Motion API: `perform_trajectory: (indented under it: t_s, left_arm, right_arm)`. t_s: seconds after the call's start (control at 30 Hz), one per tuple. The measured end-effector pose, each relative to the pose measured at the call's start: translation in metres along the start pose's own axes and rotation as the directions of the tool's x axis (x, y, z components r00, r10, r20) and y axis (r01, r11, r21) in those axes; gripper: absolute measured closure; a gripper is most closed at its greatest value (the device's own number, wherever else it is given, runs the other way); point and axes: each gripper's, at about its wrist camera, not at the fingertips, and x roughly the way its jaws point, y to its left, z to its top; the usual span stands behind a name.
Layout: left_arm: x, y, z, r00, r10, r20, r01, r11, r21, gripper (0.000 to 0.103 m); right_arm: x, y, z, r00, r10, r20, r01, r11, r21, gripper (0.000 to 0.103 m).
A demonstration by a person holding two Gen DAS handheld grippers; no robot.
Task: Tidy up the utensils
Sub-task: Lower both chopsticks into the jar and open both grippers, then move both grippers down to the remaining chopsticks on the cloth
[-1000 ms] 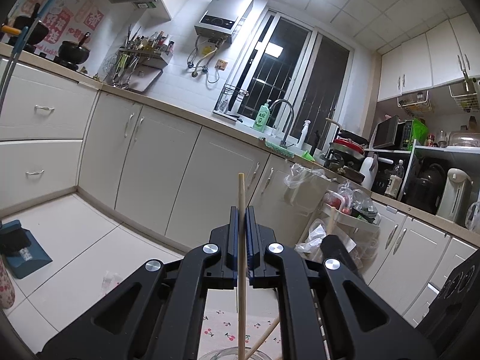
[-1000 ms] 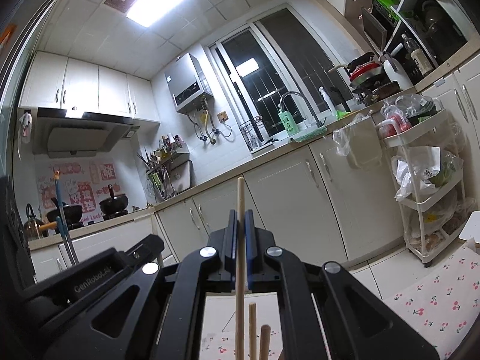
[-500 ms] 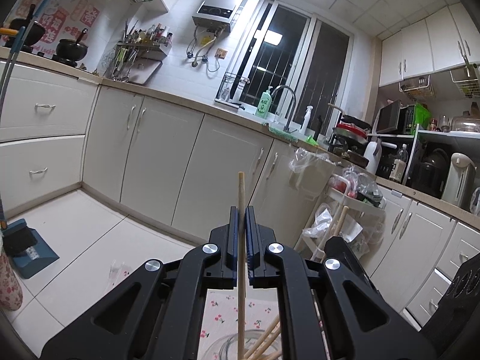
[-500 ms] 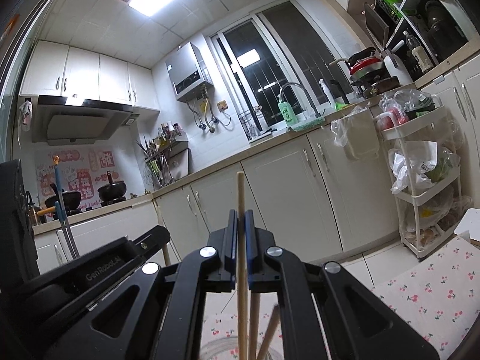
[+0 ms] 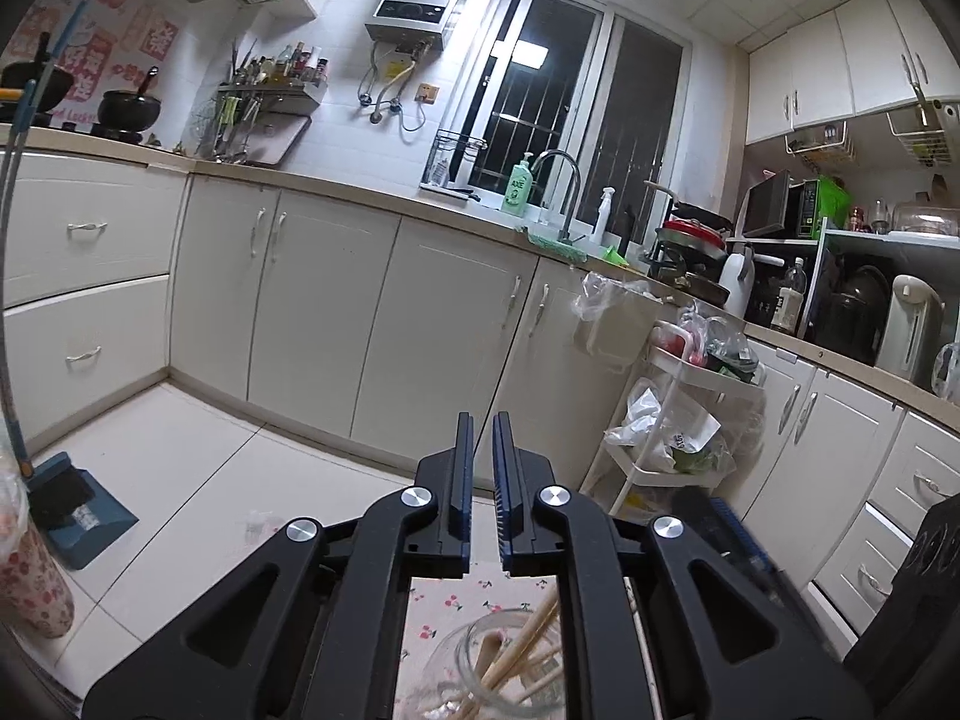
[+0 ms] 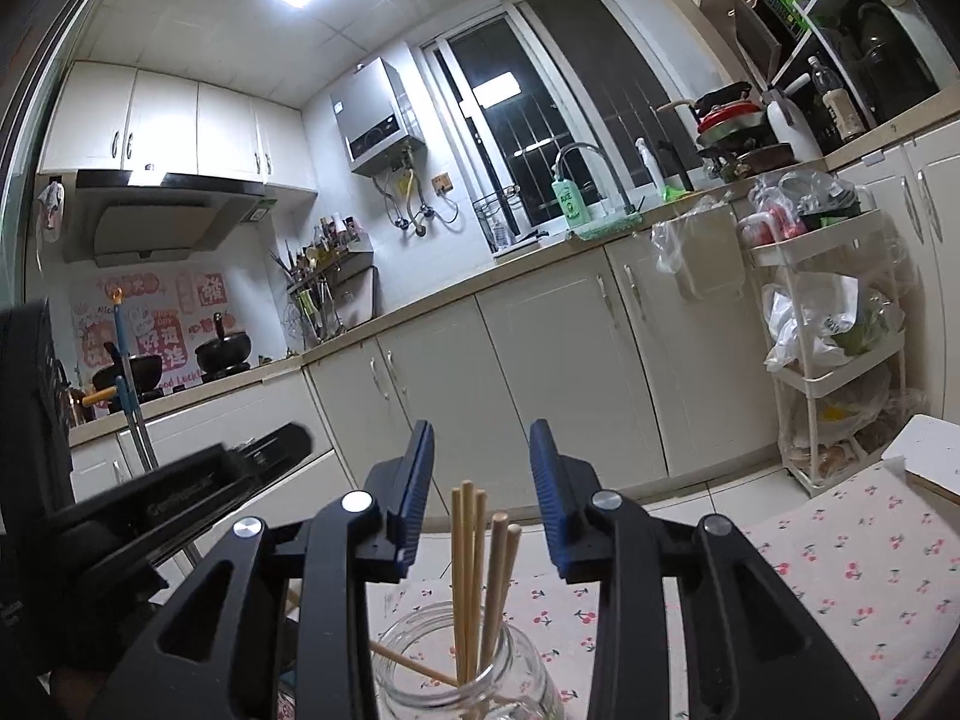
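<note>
Wooden chopsticks (image 6: 474, 576) already stand bunched in the glass jar (image 6: 468, 666), which sits on the cherry-print cloth of the tabletop (image 6: 840, 576), towards its near edge as the right camera sees it. Five upright sticks can be counted there, with one more leaning low across the jar's mouth. From the left camera the same jar (image 5: 474, 660) shows below the linkage with several sticks slanting inside it. As far as the views reach, no loose utensil lies on the visible cloth, so the sorting looks well advanced; whether more waits out of sight I cannot tell.

Both pairs of tongs are empty. The left tongs (image 5: 483, 480) have their blue pads parted by only a narrow slit, with nothing between them, and are just beginning to part. The right tongs (image 6: 480, 498) are opening and already stand clearly wider; the tips of the sticks rise into the gap between the pads, yet neither pad presses on them, so the sticks rest in the jar on their own.

Judging by this, the drop into the jar is done, and what remains is to draw both tongs clear without knocking the sticks.
</note>
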Motion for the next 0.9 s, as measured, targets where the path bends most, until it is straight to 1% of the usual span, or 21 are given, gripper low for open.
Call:
perform_trajectory:
  t_s: [0.1, 0.13, 0.17, 0.23, 0.27, 0.3, 0.33, 0.37, 0.4, 0.43, 0.47, 0.5, 0.53, 0.57, 0.6, 0.63, 0.67, 0.7, 0.73, 0.83, 0.9]
  left_arm:
    - [-0.018, 0.003, 0.002, 1.000, 0.013, 0.002, -0.013, 1.000, -0.007, 0.092]
    - [-0.026, 0.005, 0.002, 1.000, 0.016, 0.001, -0.016, 1.000, -0.014, 0.089]
    - [-0.032, 0.006, 0.002, 1.000, 0.020, -0.002, -0.020, 1.000, -0.018, 0.086]
    - [-0.043, 0.005, -0.003, 0.999, 0.025, -0.028, -0.025, 1.000, -0.016, 0.073]
    - [-0.050, 0.005, -0.008, 0.998, 0.025, -0.050, -0.026, 1.000, -0.012, 0.070]
    - [-0.055, 0.005, -0.014, 0.997, 0.026, -0.076, -0.027, 1.000, -0.008, 0.063]
    - [-0.060, 0.004, -0.023, 0.992, 0.026, -0.123, -0.026, 1.000, 0.005, 0.057]
    - [-0.062, 0.003, -0.030, 0.987, 0.026, -0.158, -0.024, 1.000, 0.019, 0.055]
    - [-0.063, 0.003, -0.040, 0.979, 0.029, -0.203, -0.023, 0.999, 0.034, 0.053]
    - [-0.064, 0.002, -0.051, 0.966, 0.030, -0.256, -0.019, 0.999, 0.045, 0.051]
    - [-0.062, 0.002, -0.066, 0.945, 0.028, -0.325, -0.009, 0.998, 0.061, 0.051]
    - [-0.060, 0.002, -0.080, 0.920, 0.034, -0.391, -0.004, 0.997, 0.078, 0.051]
    - [-0.057, 0.002, -0.094, 0.892, 0.036, -0.452, 0.005, 0.996, 0.089, 0.051]
    - [-0.055, 0.003, -0.103, 0.870, 0.035, -0.492, 0.013, 0.996, 0.093, 0.051]
    - [-0.053, 0.003, -0.113, 0.847, 0.035, -0.531, 0.019, 0.995, 0.095, 0.051]
    - [-0.052, 0.001, -0.123, 0.820, 0.033, -0.571, 0.031, 0.994, 0.103, 0.051]
    - [-0.051, 0.000, -0.128, 0.807, 0.037, -0.590, 0.038, 0.993, 0.115, 0.051]
    - [-0.049, -0.002, -0.133, 0.794, 0.048, -0.606, 0.043, 0.990, 0.135, 0.051]
    - [-0.047, -0.005, -0.139, 0.778, 0.056, -0.626, 0.054, 0.987, 0.154, 0.051]
    - [-0.041, -0.012, -0.150, 0.751, 0.068, -0.657, 0.073, 0.980, 0.184, 0.051]
    - [-0.036, -0.017, -0.154, 0.739, 0.070, -0.670, 0.085, 0.977, 0.195, 0.051]
  right_arm:
    - [-0.017, -0.005, 0.006, 1.000, -0.015, -0.009, 0.016, 1.000, 0.014, 0.066]
    - [-0.022, -0.008, 0.007, 0.999, -0.023, -0.024, 0.023, 1.000, 0.018, 0.061]
    - [-0.027, -0.010, 0.007, 0.999, -0.032, -0.043, 0.033, 0.999, 0.021, 0.059]
    - [-0.038, -0.016, 0.002, 0.993, -0.064, -0.102, 0.067, 0.998, 0.020, 0.053]
    - [-0.042, -0.019, -0.001, 0.985, -0.089, -0.146, 0.092, 0.996, 0.013, 0.052]
    - [-0.045, -0.022, -0.007, 0.972, -0.115, -0.203, 0.117, 0.993, -0.001, 0.052]
    - [-0.047, -0.026, -0.012, 0.960, -0.130, -0.249, 0.132, 0.991, -0.009, 0.052]
    - [-0.049, -0.030, -0.020, 0.942, -0.144, -0.304, 0.146, 0.989, -0.017, 0.052]
    - [-0.049, -0.035, -0.029, 0.915, -0.161, -0.369, 0.158, 0.987, -0.037, 0.052]
    - [-0.048, -0.038, -0.039, 0.891, -0.168, -0.421, 0.160, 0.986, -0.055, 0.052]
    - [-0.048, -0.042, -0.049, 0.865, -0.177, -0.470, 0.163, 0.984, -0.071, 0.052]
    - [-0.047, -0.045, -0.059, 0.836, -0.188, -0.516, 0.166, 0.982, -0.089, 0.053]
    - [-0.045, -0.048, -0.068, 0.807, -0.187, -0.560, 0.156, 0.982, -0.102, 0.059]
    - [-0.045, -0.050, -0.075, 0.791, -0.184, -0.583, 0.150, 0.983, -0.107, 0.063]
    - [-0.045, -0.051, -0.082, 0.771, -0.186, -0.610, 0.146, 0.983, -0.115, 0.065]
    - [-0.043, -0.052, -0.086, 0.757, -0.185, -0.627, 0.139, 0.983, -0.121, 0.067]
    - [-0.042, -0.052, -0.091, 0.743, -0.179, -0.645, 0.128, 0.984, -0.126, 0.070]
    - [-0.041, -0.050, -0.094, 0.736, -0.177, -0.653, 0.124, 0.984, -0.128, 0.075]
    - [-0.039, -0.049, -0.098, 0.724, -0.177, -0.667, 0.117, 0.984, -0.134, 0.076]
    - [-0.035, -0.048, -0.104, 0.713, -0.171, -0.680, 0.101, 0.985, -0.141, 0.076]
    - [-0.031, -0.047, -0.107, 0.702, -0.172, -0.691, 0.094, 0.984, -0.150, 0.076]
